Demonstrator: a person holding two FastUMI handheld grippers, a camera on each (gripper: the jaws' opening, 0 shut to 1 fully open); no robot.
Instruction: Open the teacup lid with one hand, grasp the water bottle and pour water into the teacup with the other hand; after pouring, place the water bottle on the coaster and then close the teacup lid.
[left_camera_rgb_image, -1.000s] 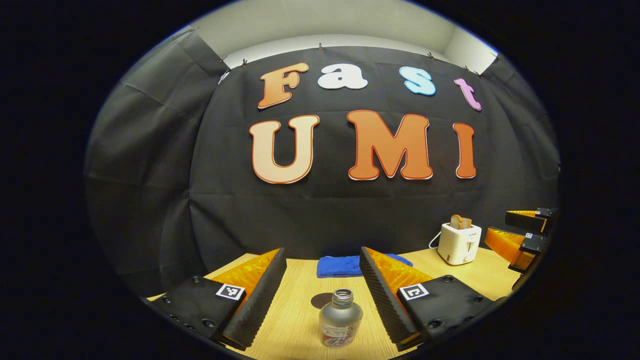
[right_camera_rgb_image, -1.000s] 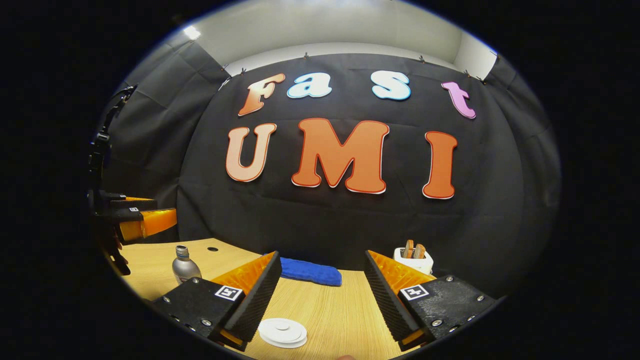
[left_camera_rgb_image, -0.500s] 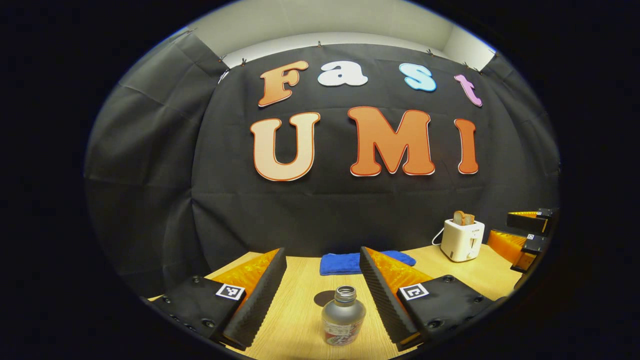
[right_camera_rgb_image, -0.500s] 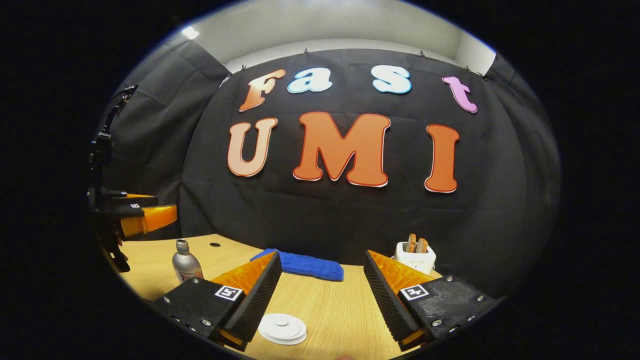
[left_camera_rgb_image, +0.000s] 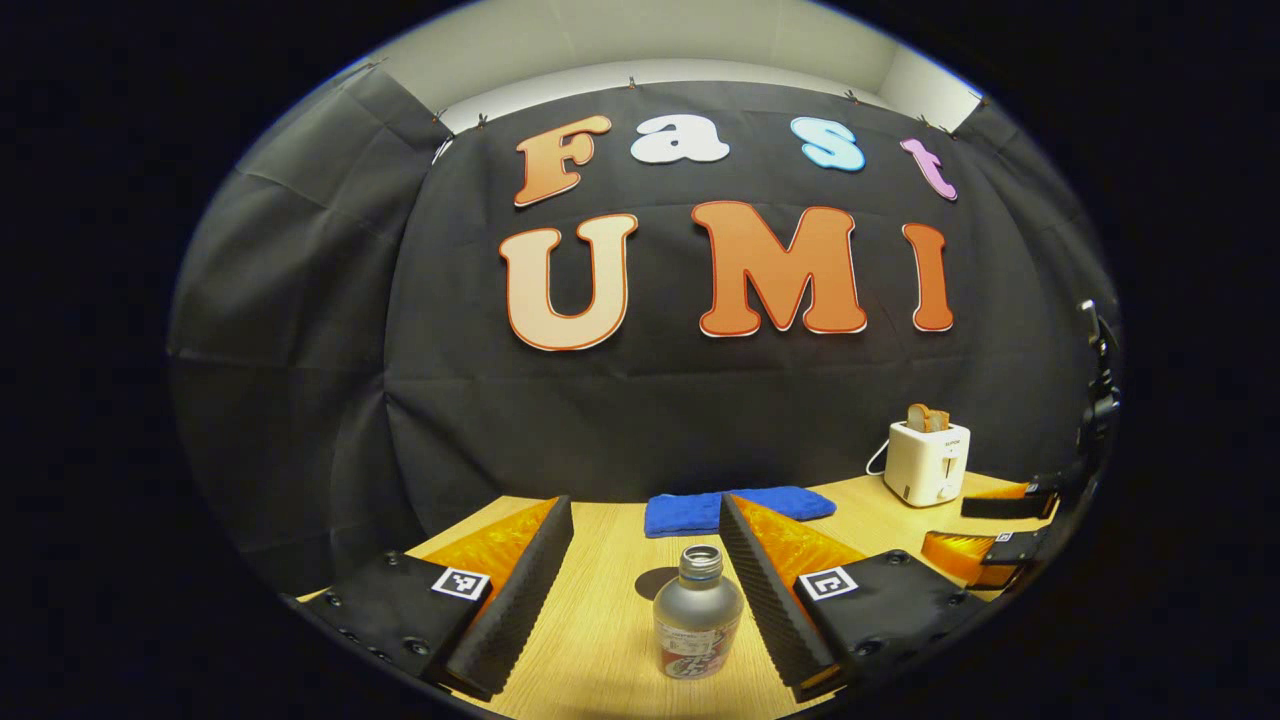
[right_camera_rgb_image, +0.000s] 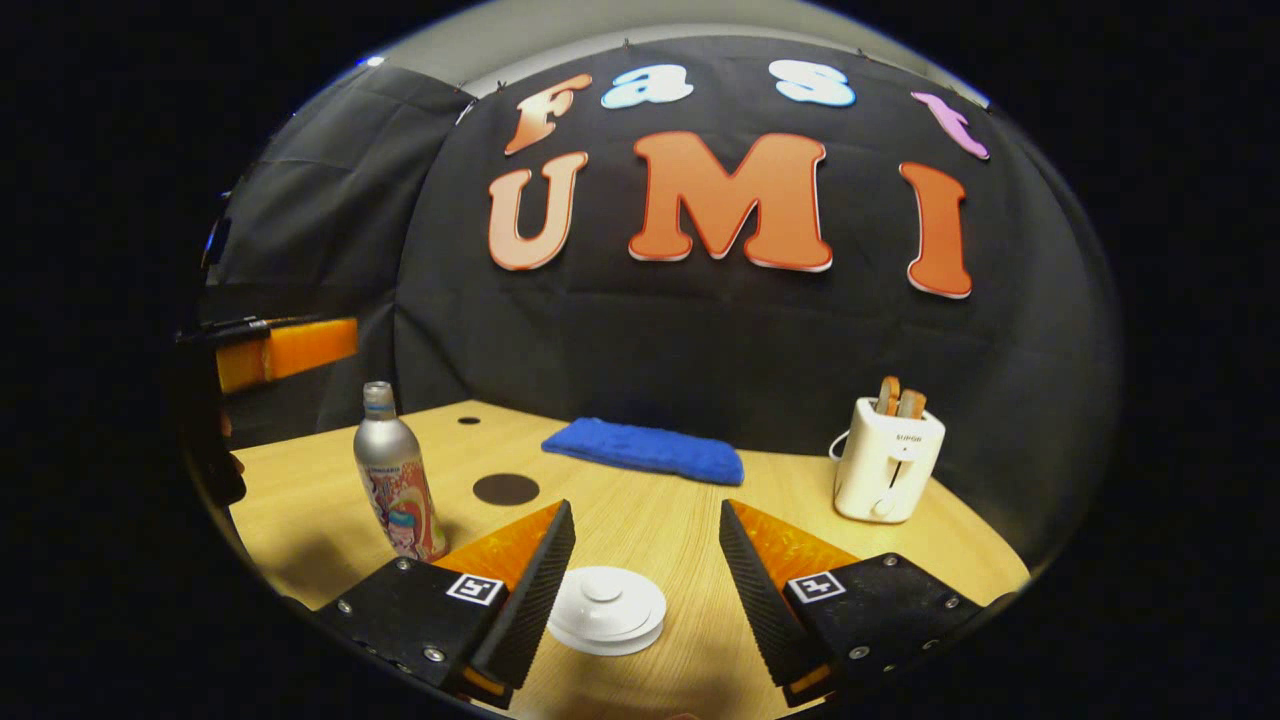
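A silver water bottle (left_camera_rgb_image: 697, 618) with no cap and a coloured label stands upright on the wooden table, just ahead of my open left gripper (left_camera_rgb_image: 644, 508) and between its fingers' lines, untouched. The same bottle (right_camera_rgb_image: 397, 487) stands at the left in the right gripper view. A round white teacup lid (right_camera_rgb_image: 606, 610) with a knob lies low between the fingers of my open right gripper (right_camera_rgb_image: 646, 510); the cup beneath is hidden. A dark round coaster (right_camera_rgb_image: 505, 489) lies beside the bottle. The left gripper (right_camera_rgb_image: 285, 345) hovers at the far left, and the right gripper (left_camera_rgb_image: 1000, 528) at the far right.
A folded blue towel (right_camera_rgb_image: 645, 450) lies at the back of the table (right_camera_rgb_image: 700, 500). A white toaster (right_camera_rgb_image: 888, 460) with bread slices stands at the back right. A small dark hole (right_camera_rgb_image: 469, 420) marks the tabletop behind the coaster.
The right gripper has dropped and tipped down toward the white lid, which now looks larger and closer. The left gripper has come slightly nearer the bottle. Both stay open.
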